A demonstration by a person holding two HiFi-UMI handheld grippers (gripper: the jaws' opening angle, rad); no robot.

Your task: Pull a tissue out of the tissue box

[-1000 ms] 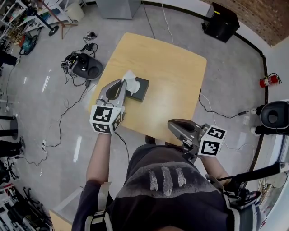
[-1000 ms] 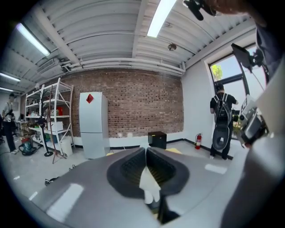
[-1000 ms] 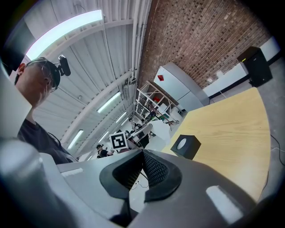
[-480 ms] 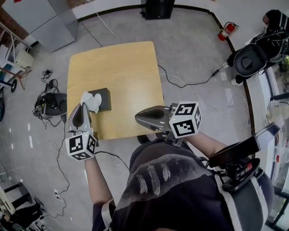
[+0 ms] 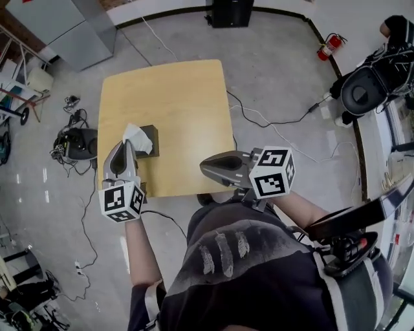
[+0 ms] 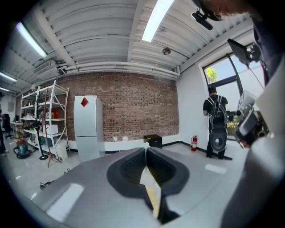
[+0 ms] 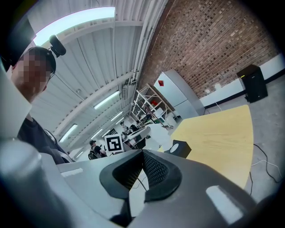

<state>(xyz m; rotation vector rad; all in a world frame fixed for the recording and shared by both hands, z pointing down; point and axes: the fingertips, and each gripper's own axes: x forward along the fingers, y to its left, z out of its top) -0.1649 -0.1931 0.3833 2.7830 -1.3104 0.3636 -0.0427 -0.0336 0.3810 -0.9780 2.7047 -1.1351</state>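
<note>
Light wood forms the table (image 5: 174,97), a roughly square top with rounded corners, standing on a polished grey floor (image 5: 278,84). The room is bounded on the far side by a brick wall (image 6: 138,107). A pale grey cabinet (image 5: 58,29), a black case (image 5: 228,11) and a red fire extinguisher (image 5: 328,46) stand along that side. Cables (image 5: 272,119) run across the floor on both sides of the table. In the left gripper view a shelving rack (image 6: 42,122) stands left of the cabinet.

Tissue box (image 5: 150,141): black, lying flat on the table against the edge on the person's left. It is nearer the near left corner than the far one.

Left gripper (image 5: 127,145): jaws closed on the tissue (image 5: 136,136). The left gripper view shows a thin sheet pinched between the pads. The tips sit at the table's left edge, just beside the left end of the box. The white tissue stands bunched above the tips and overlaps the box top. Whether its lower end is clear of the box opening cannot be told.

Right gripper (image 5: 202,169): jaws together, nothing between them. Its tips lie over the table near the near right corner, well apart from the box, and point toward the left edge.
</note>
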